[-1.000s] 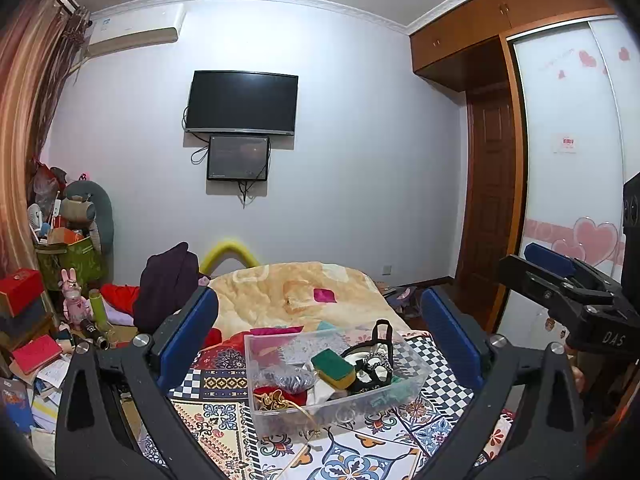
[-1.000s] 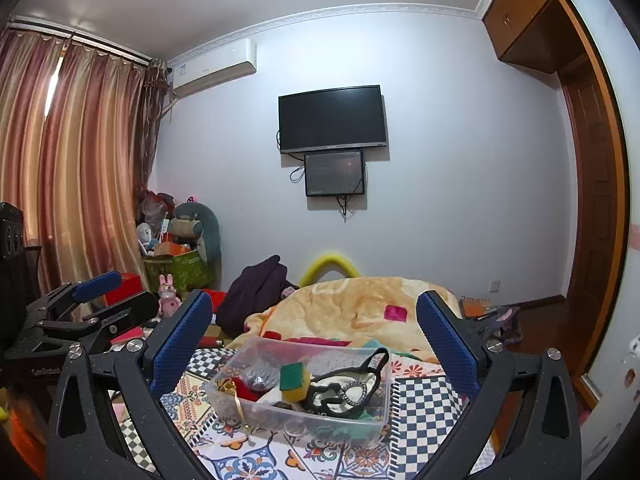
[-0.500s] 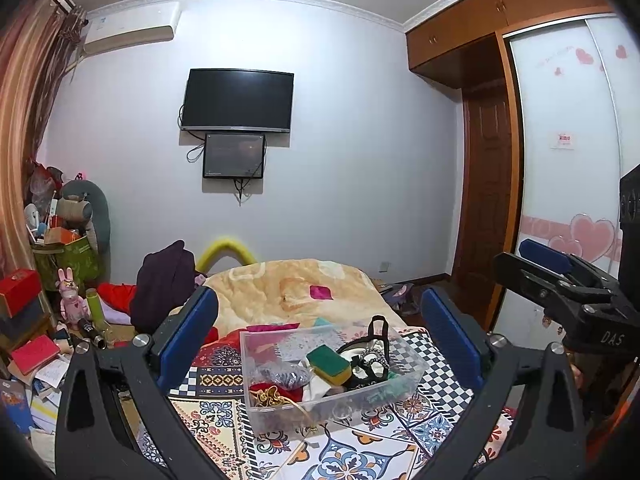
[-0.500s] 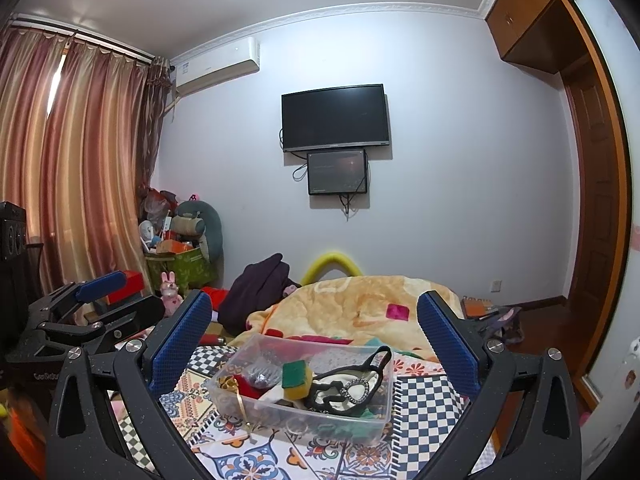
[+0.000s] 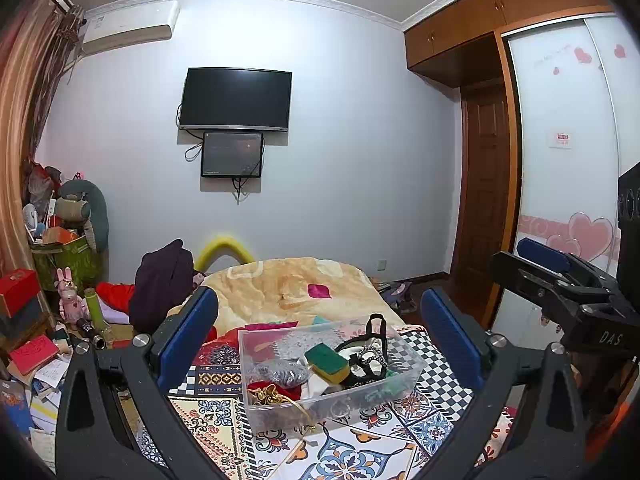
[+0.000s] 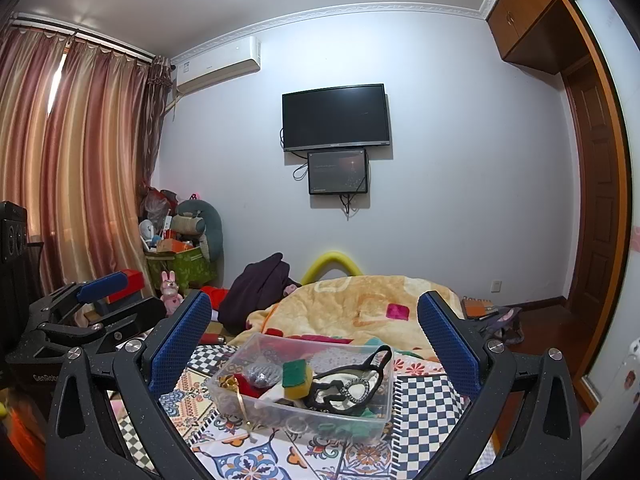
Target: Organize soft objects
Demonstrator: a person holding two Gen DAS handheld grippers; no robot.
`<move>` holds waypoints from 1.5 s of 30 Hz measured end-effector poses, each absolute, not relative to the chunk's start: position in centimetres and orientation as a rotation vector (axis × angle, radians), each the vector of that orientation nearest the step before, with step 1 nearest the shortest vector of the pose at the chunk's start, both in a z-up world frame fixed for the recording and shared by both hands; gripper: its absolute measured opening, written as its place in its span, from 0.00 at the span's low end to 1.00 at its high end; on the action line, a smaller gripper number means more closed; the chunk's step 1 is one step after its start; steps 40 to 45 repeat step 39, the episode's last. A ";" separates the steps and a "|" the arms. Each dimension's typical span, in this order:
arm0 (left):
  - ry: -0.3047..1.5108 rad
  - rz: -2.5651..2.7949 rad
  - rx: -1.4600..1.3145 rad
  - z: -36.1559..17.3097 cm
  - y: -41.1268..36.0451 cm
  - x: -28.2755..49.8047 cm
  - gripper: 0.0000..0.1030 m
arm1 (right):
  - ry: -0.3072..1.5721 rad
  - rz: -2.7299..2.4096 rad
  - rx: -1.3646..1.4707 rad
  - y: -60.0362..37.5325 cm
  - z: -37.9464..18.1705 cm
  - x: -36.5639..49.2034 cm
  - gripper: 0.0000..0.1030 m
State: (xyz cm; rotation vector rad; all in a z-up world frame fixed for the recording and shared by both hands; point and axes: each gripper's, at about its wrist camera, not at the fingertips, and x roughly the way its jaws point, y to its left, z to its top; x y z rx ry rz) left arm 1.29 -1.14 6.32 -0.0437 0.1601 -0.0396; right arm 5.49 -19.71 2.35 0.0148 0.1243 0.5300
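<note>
A clear plastic bin sits on a patterned bedspread. It holds a green and yellow sponge, a black and white eye mask, a red cloth, a silvery pouch and gold cord. My left gripper is open and empty, held above and in front of the bin. My right gripper is open and empty, likewise in front of the bin. Each gripper shows at the edge of the other's view.
A yellow blanket and dark clothing lie beyond the bin. Boxes, books and toys crowd the floor at left. A wardrobe and door stand at right, curtains at left.
Both grippers have drifted slightly, so the bin sits a little differently in each view. Both stay open and empty.
</note>
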 end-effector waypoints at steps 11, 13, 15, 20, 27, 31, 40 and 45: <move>0.167 -0.052 -0.052 6.3 -1.3 1.4 1.00 | 0.124 0.528 0.014 -19.8 2.4 5.6 1.00; 0.168 -0.056 -0.051 6.3 -1.3 1.3 1.00 | 0.123 0.528 0.014 -19.8 2.4 5.6 1.00; 0.168 -0.059 -0.047 6.3 -1.3 1.3 1.00 | 0.123 0.529 0.016 -19.8 2.5 5.6 1.00; 0.178 -0.064 -0.060 6.3 -1.1 1.4 1.00 | 0.125 0.530 0.014 -19.7 2.5 5.6 1.00; 0.186 -0.059 -0.067 6.1 -0.8 1.7 1.00 | 0.132 0.535 0.003 -19.5 2.3 5.7 1.00; 0.189 -0.060 -0.068 6.0 -0.8 1.6 1.00 | 0.136 0.534 -0.005 -19.4 2.2 5.8 1.00; 0.195 -0.062 -0.074 6.0 -0.6 1.7 1.00 | 0.145 0.532 -0.003 -19.4 2.2 6.0 1.00; 0.195 -0.062 -0.074 6.0 -0.6 1.7 1.00 | 0.145 0.532 -0.003 -19.4 2.2 6.0 1.00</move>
